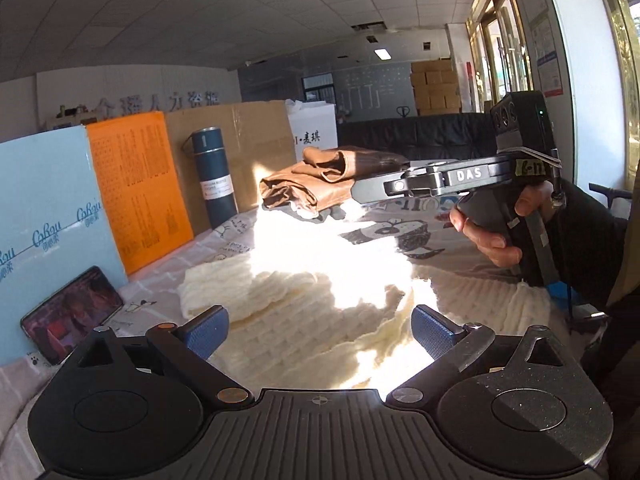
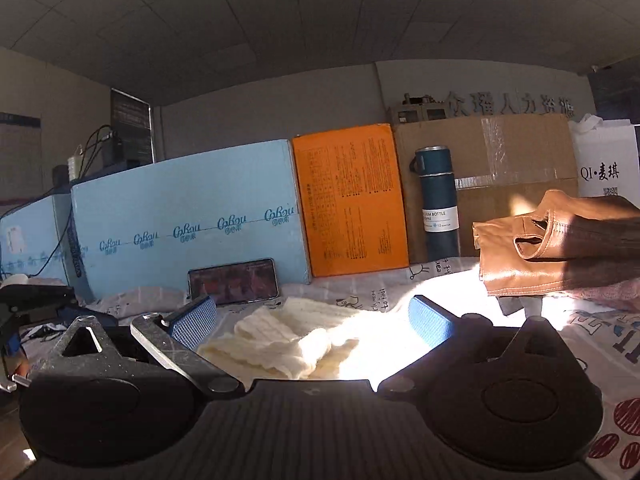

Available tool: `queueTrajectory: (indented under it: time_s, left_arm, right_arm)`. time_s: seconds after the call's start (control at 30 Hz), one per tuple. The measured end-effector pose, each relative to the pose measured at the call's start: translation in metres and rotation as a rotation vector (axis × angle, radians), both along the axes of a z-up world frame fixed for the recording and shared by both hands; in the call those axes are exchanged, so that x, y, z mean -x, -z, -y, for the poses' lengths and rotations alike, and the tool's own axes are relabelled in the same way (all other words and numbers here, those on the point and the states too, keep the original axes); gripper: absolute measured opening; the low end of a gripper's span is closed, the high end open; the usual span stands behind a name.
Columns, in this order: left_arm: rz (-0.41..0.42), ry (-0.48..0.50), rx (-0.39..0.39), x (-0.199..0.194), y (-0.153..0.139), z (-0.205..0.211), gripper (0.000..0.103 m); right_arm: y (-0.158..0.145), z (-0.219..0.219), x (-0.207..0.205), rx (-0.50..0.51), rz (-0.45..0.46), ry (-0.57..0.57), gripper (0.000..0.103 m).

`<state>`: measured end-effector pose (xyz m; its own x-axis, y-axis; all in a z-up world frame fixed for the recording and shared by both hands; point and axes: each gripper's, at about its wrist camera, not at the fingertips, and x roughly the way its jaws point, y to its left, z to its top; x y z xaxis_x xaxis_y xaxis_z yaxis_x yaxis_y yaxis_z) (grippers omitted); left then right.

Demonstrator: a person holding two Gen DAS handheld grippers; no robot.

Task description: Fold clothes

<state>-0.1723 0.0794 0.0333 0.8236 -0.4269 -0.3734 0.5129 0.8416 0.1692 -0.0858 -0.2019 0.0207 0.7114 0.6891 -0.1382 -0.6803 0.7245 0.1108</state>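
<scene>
I am hovering my left gripper (image 1: 320,330) and right gripper (image 2: 314,320), both spread, over the soft, floppy cream knit (image 1: 304,312) near the phone (image 1: 70,312); I am judging its edge the place to pinch.

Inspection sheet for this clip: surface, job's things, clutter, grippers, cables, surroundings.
Surface: cartoon-print sheet, strong sun glare.
Job's things: cream knit garment spread out; brown leather garment folded beyond it.
Clutter: phone propped on blue box; orange box; teal bottle; cardboard box.
Grippers: left gripper open over the knit; right gripper open, empty.
Cables: some at far left behind boxes.
Surroundings: stacked cartons, windows.
</scene>
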Motion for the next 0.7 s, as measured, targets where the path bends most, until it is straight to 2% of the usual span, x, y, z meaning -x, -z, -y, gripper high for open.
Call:
queueTrajectory:
  time_s: [0.13,0.23,0.4,0.47,0.6,0.63,0.7]
  left_arm:
    - [0.002,0.081,-0.054,0.016,0.006,0.01,0.102]
    - [-0.007,0.114,-0.07,0.028,0.01,0.013,0.102]
    - [-0.015,0.167,-0.108,0.046,0.015,0.021,0.103]
    - [-0.02,0.183,-0.157,0.052,0.019,0.028,0.103]
    - [-0.04,0.091,-0.342,0.051,0.034,0.045,0.103]
    - [-0.032,0.065,-0.37,0.051,0.037,0.047,0.103]
    - [-0.027,0.029,-0.37,0.05,0.036,0.046,0.103]
  right_arm:
    - [0.012,0.016,0.044,0.111,0.058,-0.058,0.103]
    - [0.021,0.029,0.068,0.154,0.076,-0.11,0.103]
    - [0.034,0.044,0.084,0.197,0.035,-0.253,0.103]
    - [0.038,0.044,0.087,0.234,0.03,-0.289,0.103]
    - [0.046,0.039,0.089,0.349,0.041,-0.322,0.103]
    - [0.046,0.039,0.088,0.365,0.041,-0.323,0.103]
    - [0.048,0.04,0.088,0.396,0.042,-0.324,0.103]
